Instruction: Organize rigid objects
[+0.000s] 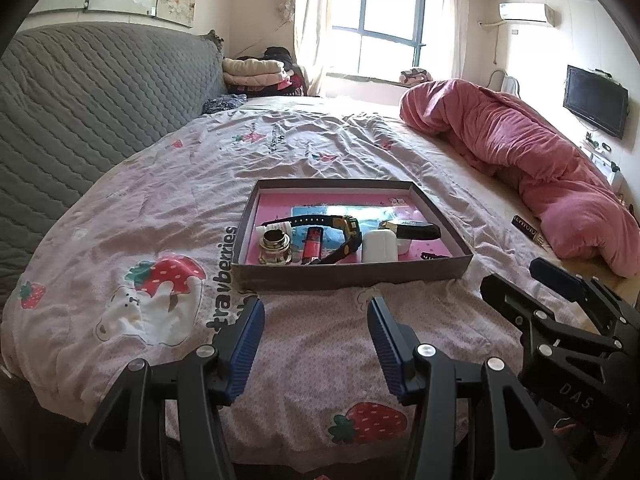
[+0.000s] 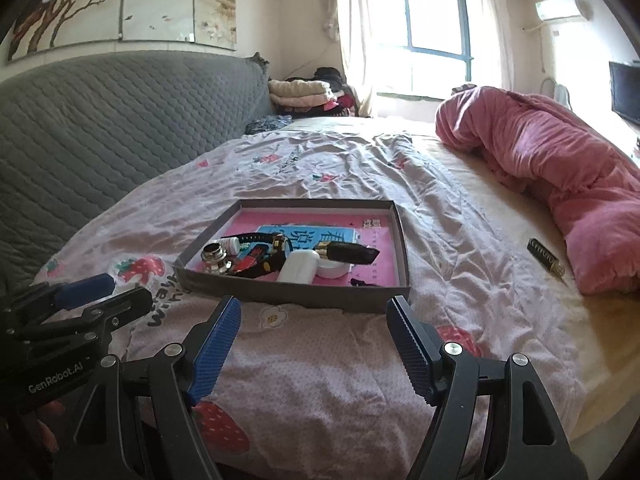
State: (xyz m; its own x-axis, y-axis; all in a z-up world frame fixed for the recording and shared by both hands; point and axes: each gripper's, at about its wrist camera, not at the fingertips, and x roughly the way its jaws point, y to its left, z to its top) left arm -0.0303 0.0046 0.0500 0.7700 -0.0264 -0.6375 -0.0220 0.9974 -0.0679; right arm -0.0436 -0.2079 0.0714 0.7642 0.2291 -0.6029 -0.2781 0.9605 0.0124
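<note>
Battery [image 2: 546, 263] lies alone on the bed, right of the tray [image 2: 296, 294], long axis slanting away; right tool [image 2: 314, 322] is nearer than left tool [image 1: 316, 320], both gaping, empty.

Grey tray [image 2: 296, 294] of small objects on the strawberry-print bedsheet [image 2: 320, 368], beyond the wide-apart right gripper [image 2: 314, 312].

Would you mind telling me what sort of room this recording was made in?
Most likely a home bedroom: a bed under a strawberry-print sheet, a bunched pink duvet and a padded grey headboard beneath a curtained window.
</note>
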